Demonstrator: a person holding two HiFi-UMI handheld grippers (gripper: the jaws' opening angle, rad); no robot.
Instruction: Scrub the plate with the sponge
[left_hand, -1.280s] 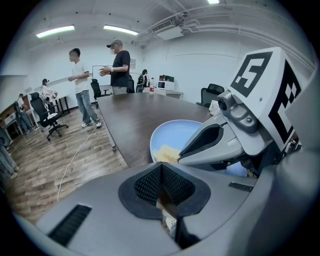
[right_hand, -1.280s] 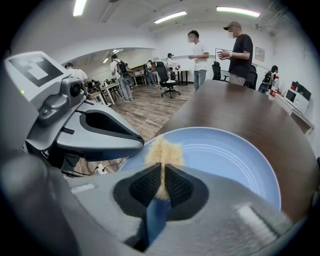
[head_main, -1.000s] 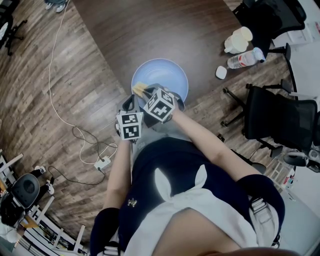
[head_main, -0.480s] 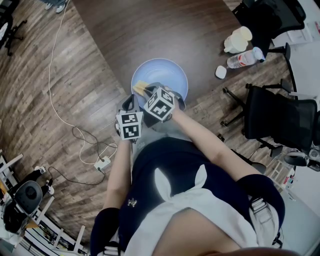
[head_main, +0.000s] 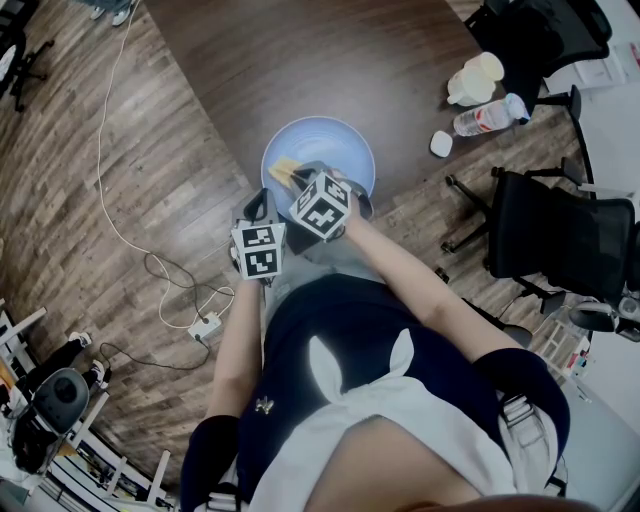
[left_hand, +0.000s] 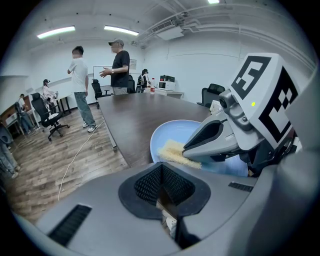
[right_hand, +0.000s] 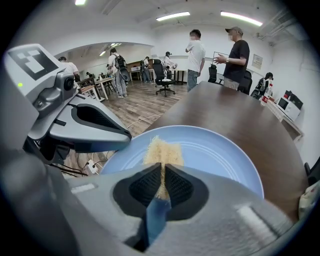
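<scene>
Pale-blue plate (head_main: 345, 150) sits at the near edge of the dark wood-grain worktop (head_main: 300, 60). My right gripper (right_hand: 162, 172) has its fingers clamped on the sponge (right_hand: 161, 149). Its coarse yellow face lies on the plate towards the left rim, and a blue layer shows pinched between the fingers. I judge the sponge light and soft, so it will squash and bend under pressure; a hold at its back end leaves the scrubbing face free. The plate looks smooth, rigid and breakable, and nothing pins it, so on this slick worktop a hard stroke could skate it towards the edge. My left gripper (left_hand: 161, 172) hovers just off the plate's near-left rim with its fingers pressed together on nothing. That rim is where I would brace. Around us is an open office with a plank floor (head_main: 70, 230), a cable (head_main: 100, 185) trailing across it, black chairs (head_main: 560, 235) to the right, and people (left_hand: 115, 65) standing beside the worktop further along.
</scene>
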